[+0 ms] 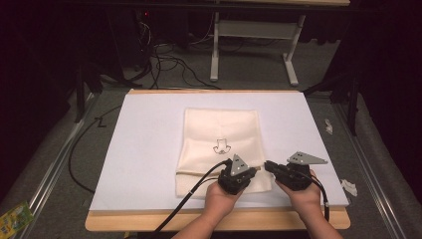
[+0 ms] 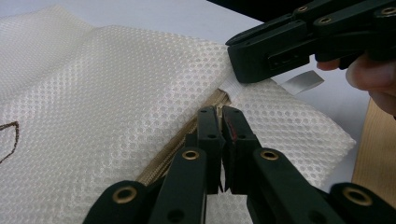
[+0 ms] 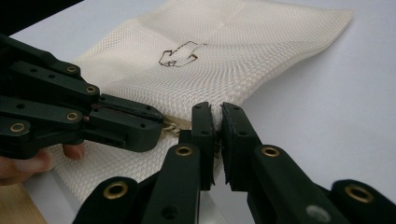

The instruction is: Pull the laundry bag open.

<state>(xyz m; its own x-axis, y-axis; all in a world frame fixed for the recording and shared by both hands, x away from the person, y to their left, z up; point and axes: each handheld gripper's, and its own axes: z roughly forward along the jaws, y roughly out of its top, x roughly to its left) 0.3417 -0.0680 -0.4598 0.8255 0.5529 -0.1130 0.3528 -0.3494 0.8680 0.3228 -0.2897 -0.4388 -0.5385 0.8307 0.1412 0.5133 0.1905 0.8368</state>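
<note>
A cream mesh bag (image 1: 219, 129) with a small dark logo (image 1: 221, 146) lies flat on the white board (image 1: 149, 149). Its tan zipper (image 2: 177, 149) runs along the near part toward the bag's right edge. My left gripper (image 1: 255, 171) is shut at the zipper's right end, apparently on the brass pull (image 3: 170, 127). Facing it from the right, my right gripper (image 1: 267, 164) is shut on the white fabric tab (image 2: 232, 87) at the bag's edge. In the right gripper view its jaws (image 3: 216, 108) pinch the mesh edge. The two grippers' tips nearly touch.
A grey label (image 2: 303, 81) sticks out from the bag's edge. The wooden table edge (image 1: 149, 221) runs along the front. On the floor are cables (image 1: 169, 64), a white table frame (image 1: 214, 50), paper scraps (image 1: 349, 186) and a green packet (image 1: 15, 219).
</note>
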